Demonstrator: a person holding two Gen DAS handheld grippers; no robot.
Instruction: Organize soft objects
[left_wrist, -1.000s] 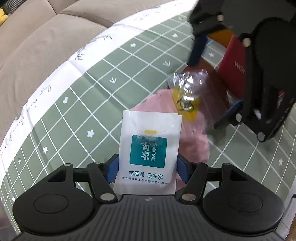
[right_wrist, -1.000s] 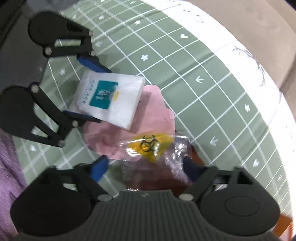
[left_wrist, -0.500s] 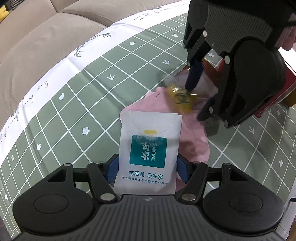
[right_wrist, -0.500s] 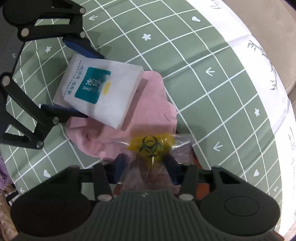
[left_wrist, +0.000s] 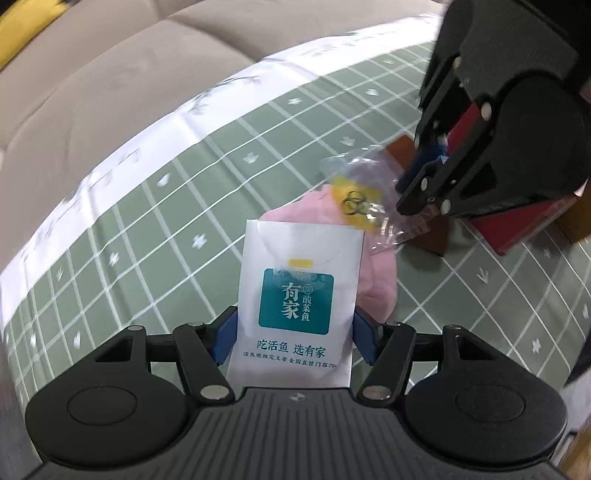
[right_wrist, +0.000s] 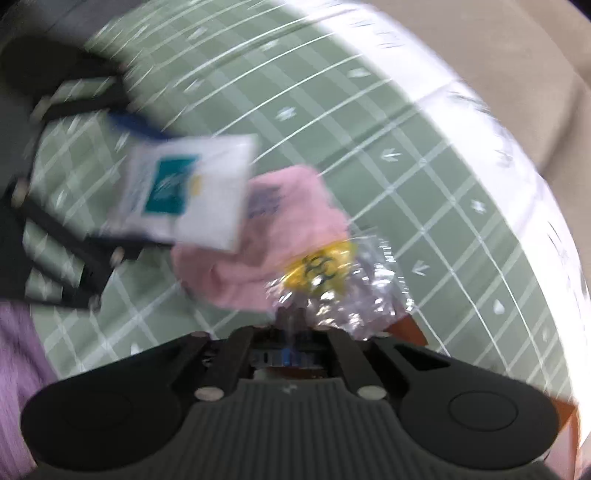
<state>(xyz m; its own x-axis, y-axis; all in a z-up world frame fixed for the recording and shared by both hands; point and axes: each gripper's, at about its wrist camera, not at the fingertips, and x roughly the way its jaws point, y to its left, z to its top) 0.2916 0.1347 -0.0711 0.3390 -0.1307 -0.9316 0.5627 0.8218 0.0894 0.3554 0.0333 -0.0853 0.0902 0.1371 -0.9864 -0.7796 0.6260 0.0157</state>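
Two grippers each held something: the left gripper (left_wrist: 293, 341) pinched a stiff, light white tissue packet (left_wrist: 295, 295); the right gripper (right_wrist: 295, 325), its jaws just closing, nipped a crinkly, slippery biohazard bag (right_wrist: 332, 280) over the pink cloth (right_wrist: 255, 266) mid-tablecloth (left_wrist: 166, 221)

Left claw (left_wrist: 293, 338), blue pads pressing both side edges of flat white tissue packet (left_wrist: 299, 295) with teal square label and Chinese print. Packet held above crumpled pink cloth (left_wrist: 373, 269) lying on green white-grid tablecloth (left_wrist: 184, 229) over counter. Right claw (left_wrist: 424, 173) at upper right, jaws just been closing, now pinched on crinkled clear plastic bag (left_wrist: 365, 199) with yellow biohazard patch. Red box (left_wrist: 517, 225) behind it. Beige sofa cushions (left_wrist: 92, 92) beyond cloth edge.
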